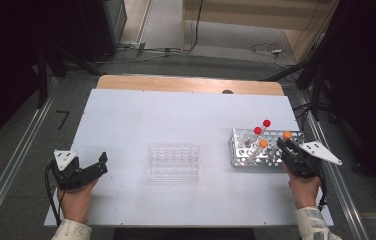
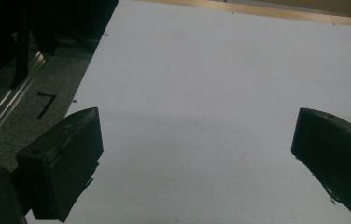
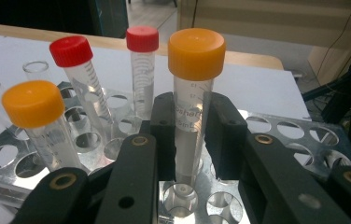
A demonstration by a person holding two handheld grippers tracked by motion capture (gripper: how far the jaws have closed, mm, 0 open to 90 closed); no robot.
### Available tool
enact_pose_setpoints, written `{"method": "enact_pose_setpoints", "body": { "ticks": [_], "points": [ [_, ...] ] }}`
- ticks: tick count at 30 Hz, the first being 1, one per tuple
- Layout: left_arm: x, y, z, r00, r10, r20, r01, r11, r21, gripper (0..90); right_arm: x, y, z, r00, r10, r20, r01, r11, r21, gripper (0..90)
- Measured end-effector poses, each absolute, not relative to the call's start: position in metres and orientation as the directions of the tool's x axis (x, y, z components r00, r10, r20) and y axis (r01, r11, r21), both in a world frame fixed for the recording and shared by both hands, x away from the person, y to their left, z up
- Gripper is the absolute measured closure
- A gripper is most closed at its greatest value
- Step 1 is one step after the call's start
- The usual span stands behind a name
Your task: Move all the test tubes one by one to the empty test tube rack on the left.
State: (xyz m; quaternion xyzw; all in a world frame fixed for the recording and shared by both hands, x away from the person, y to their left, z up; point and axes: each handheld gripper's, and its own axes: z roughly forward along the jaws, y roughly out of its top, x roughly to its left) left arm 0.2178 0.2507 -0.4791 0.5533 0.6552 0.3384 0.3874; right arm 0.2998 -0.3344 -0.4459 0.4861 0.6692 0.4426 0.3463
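White table (image 1: 176, 115) first, with a clear plastic rack (image 1: 173, 161) mid-table and a metal rack (image 1: 256, 150) off to the right. Right gripper (image 3: 192, 126) is clamped on an orange-capped tube (image 3: 193, 93) standing upright in that metal rack. Left gripper (image 2: 197, 135) sits wide open over bare table, holding nothing.

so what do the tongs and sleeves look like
Both the left tongs and right tongs are matte black with blocky jaws, brass-coloured rivets, a grey three-cornered plate on top and a black trailing cable. The sleeves are pale with a faint pattern.
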Motion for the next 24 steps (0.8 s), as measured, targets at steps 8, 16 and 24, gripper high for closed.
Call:
{"method": "enact_pose_setpoints", "body": {
  "ticks": [8,16,24],
  "points": [
    [0.218,0.251,-0.479,-0.084,0.988,-0.129,0.462,0.154,0.873,2.5,0.293,-0.338,-0.429,-0.276,0.961,-0.022,0.309,0.111,0.945,71.9],
    [0.217,0.251,-0.478,-0.080,0.988,-0.130,0.460,0.153,0.875,2.5,0.284,-0.340,-0.416,-0.292,0.956,0.001,0.284,0.086,0.955,72.0],
    [0.216,0.251,-0.478,-0.079,0.988,-0.131,0.459,0.153,0.875,2.5,0.266,-0.339,-0.410,-0.342,0.940,0.015,0.289,0.090,0.953,72.0]
  ]
}}
